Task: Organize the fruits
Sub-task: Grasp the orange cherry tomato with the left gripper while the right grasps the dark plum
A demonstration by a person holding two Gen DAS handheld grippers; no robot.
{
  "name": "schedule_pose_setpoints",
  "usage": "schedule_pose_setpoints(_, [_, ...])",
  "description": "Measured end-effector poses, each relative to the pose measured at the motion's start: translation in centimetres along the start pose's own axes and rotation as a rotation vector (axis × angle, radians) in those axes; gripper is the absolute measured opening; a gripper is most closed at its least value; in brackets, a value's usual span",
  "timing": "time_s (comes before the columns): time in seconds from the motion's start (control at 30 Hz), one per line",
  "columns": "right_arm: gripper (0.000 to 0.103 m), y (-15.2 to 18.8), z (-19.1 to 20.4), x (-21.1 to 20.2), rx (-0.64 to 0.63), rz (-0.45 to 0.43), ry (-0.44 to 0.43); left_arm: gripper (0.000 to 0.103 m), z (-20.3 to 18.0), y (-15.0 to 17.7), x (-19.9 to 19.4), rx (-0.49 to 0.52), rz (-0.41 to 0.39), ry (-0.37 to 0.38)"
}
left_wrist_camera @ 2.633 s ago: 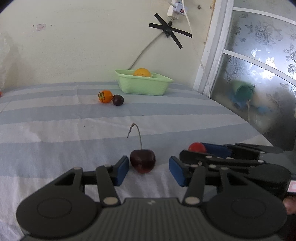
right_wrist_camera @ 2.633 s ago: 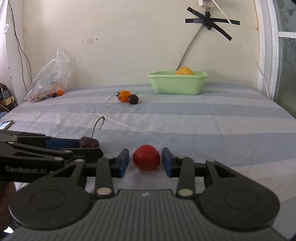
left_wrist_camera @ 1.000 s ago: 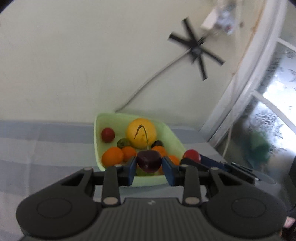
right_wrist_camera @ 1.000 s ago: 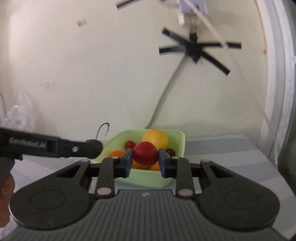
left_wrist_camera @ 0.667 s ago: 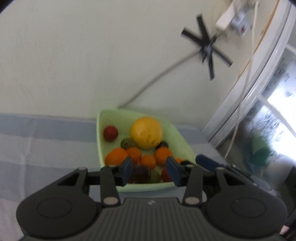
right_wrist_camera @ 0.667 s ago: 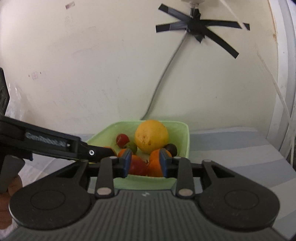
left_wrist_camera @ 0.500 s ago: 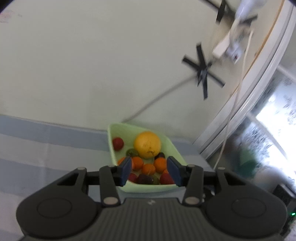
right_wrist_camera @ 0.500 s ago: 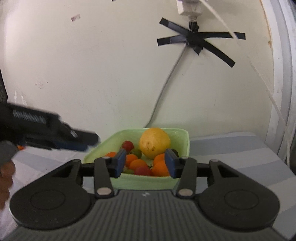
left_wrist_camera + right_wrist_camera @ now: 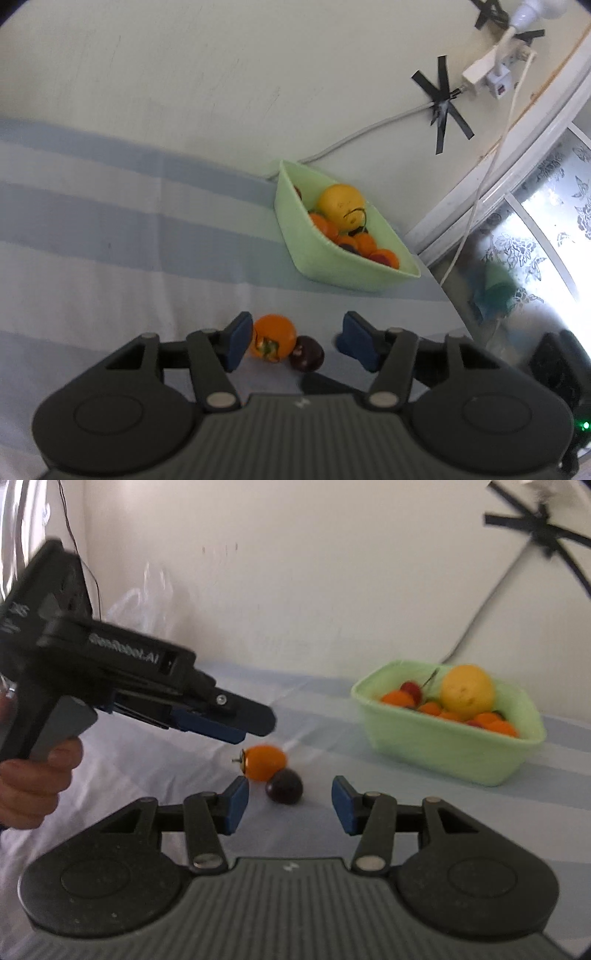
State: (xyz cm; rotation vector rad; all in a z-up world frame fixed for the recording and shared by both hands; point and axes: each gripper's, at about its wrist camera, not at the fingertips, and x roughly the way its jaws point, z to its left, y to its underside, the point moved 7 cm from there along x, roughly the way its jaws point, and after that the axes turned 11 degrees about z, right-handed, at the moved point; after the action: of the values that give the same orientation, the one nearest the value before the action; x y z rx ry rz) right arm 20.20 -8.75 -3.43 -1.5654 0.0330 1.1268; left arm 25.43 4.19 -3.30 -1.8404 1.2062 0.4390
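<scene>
- The left gripper has its blue pads apart, and its jaws have just been opening; nothing is clamped. The orange persimmon and the dark plum lie on the cloth between the pads, the persimmon close against the left pad; contact I cannot tell.
- The right gripper is also apart and has just been opening; the plum lies between its pads, untouched.
- The two fruits touch each other, in front of the green basket. The persimmon's calyx end points to the left in the right wrist view, so its axis lies flat.
- The basket, full of fruit with a big yellow one, stands near the wall.
- The surface is a cloth with blue and white stripes; right of the basket is a frosted window.
</scene>
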Motion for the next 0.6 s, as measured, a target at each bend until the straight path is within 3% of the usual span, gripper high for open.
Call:
schedule_pose_setpoints(0.1, [0.047, -0.1, 0.2, 1.0, 0.001, 0.047, -0.003, 0.057, -0.1, 0.2, 0.6, 0.009, -0.001, -0.012])
schedule_pose_setpoints(0.13, [0.032, -0.3, -0.1, 1.4, -0.002, 0.057, 0.001, 0.057, -0.3, 0.2, 0.7, 0.013, -0.001, -0.013])
schedule_pose_setpoints(0.17, [0.027, -0.2, 0.0, 1.3, -0.005, 0.059, -0.01, 0.057, -0.4, 0.3, 0.8, 0.018, -0.001, -0.015])
schedule_pose_setpoints(0.37, [0.027, 1.3, -0.8, -0.8, 0.009, 0.015, 0.073, 0.057, -1.3, 1.0, 2.2, 0.097, -0.022, -0.134])
schedule_pose_setpoints(0.43, [0.027, 2.2, -1.1, -1.9, 0.035, 0.001, 0.081, 0.051, -2.0, 1.3, 2.5, 0.141, -0.039, -0.196])
schedule_pose_setpoints(0.5, [0.027, 3.0, -1.5, -2.7, 0.068, -0.007, 0.08, 0.029, -2.5, 1.9, 2.6, 0.174, -0.044, -0.26])
schedule_pose_setpoints(0.6, [0.027, 4.2, -1.7, -4.3, 0.121, -0.028, 0.074, 0.03, -3.2, 3.4, 1.9, 0.168, -0.03, -0.229])
